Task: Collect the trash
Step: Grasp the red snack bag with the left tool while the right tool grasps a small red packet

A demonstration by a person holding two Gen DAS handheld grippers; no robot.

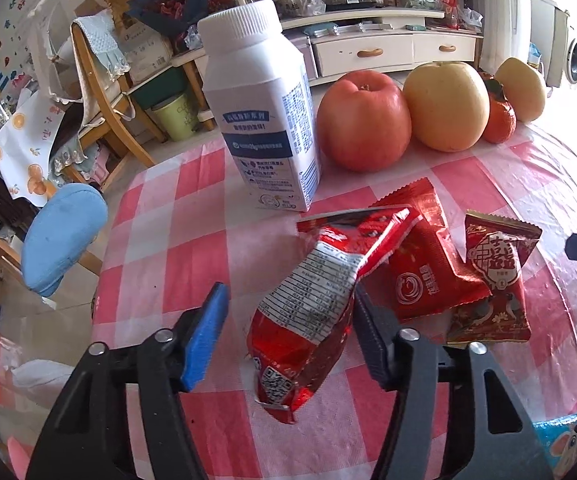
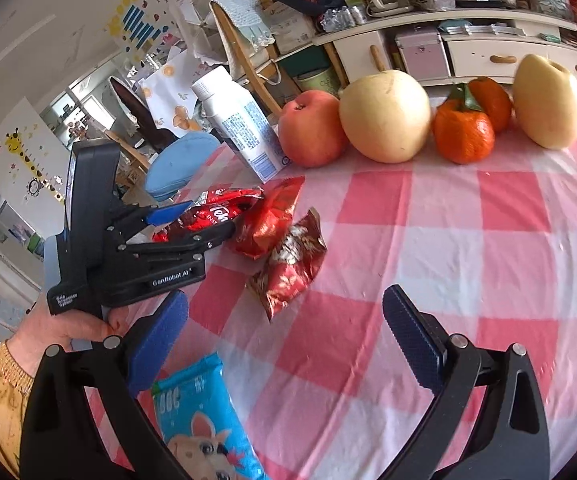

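Three red snack wrappers lie together on the checked tablecloth. The nearest, a crumpled red wrapper (image 1: 308,312) with a white label, sits between the open fingers of my left gripper (image 1: 288,312); the right pad (image 1: 368,332) touches its edge. Beside it lie a flat red wrapper (image 1: 424,268) and a dark red wrapper (image 1: 496,280). In the right wrist view the left gripper (image 2: 192,220) straddles the crumpled wrapper (image 2: 216,212), with the other two wrappers (image 2: 292,260) to its right. My right gripper (image 2: 284,332) is open and empty above the cloth. A blue wrapper (image 2: 200,420) lies under its left finger.
A white milk bottle (image 1: 260,108) stands behind the wrappers. A red apple (image 1: 364,120), yellow pears (image 1: 444,104) and oranges (image 2: 464,132) line the back of the table (image 2: 468,240). A blue stool (image 1: 60,236) and wooden chair (image 1: 100,92) stand off the table's left edge.
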